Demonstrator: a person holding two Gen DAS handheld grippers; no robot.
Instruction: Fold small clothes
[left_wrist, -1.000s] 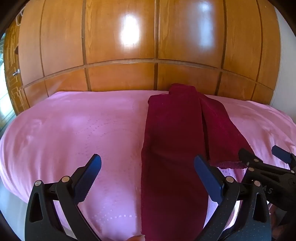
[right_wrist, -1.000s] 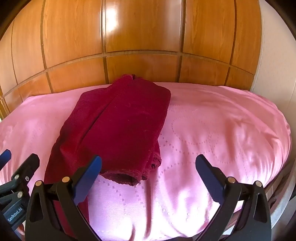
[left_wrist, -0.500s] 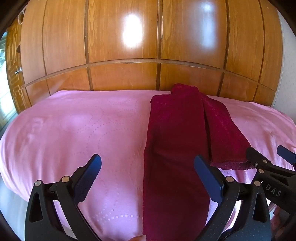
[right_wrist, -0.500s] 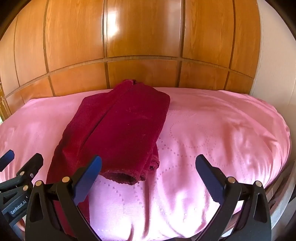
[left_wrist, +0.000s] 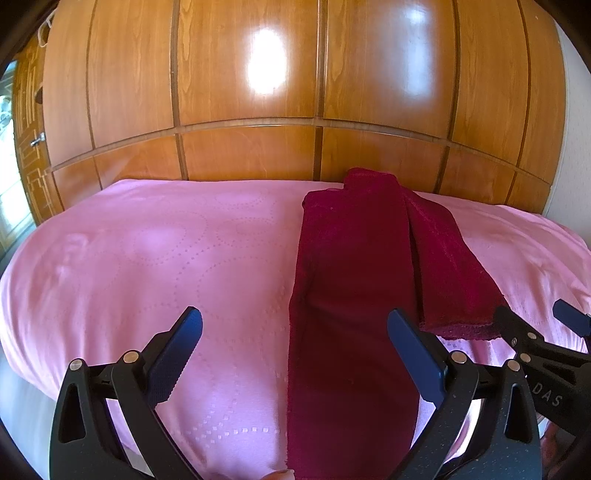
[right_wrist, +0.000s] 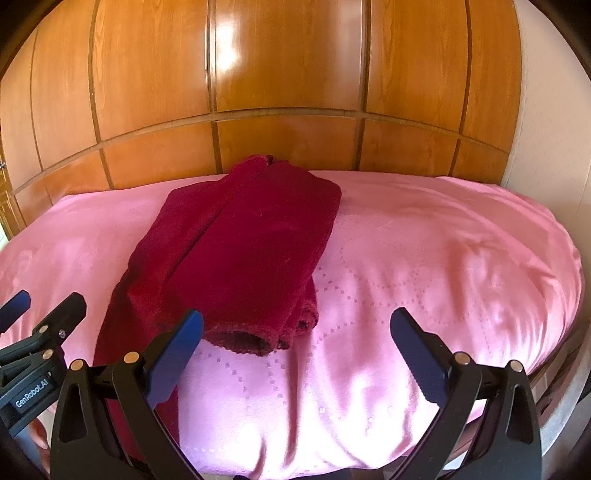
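A dark red garment (left_wrist: 354, 280) lies lengthwise on a pink bed (left_wrist: 147, 266), folded into a long strip that runs over the near edge. Its right part is doubled over with a cuff end near the front. In the right wrist view the garment (right_wrist: 243, 251) sits left of centre. My left gripper (left_wrist: 295, 350) is open and empty, above the near edge of the bed with the strip between its fingers' line of sight. My right gripper (right_wrist: 295, 350) is open and empty, just in front of the folded cuff end. Each gripper shows at the other view's edge.
A glossy wooden wardrobe (left_wrist: 295, 92) stands right behind the bed. A white wall (right_wrist: 546, 110) is at the right. The pink cover (right_wrist: 443, 266) is bare to the right of the garment and to its left.
Both grippers have drawn back and risen slightly from the garment; the folded part lies released on the strip. Both stay open.
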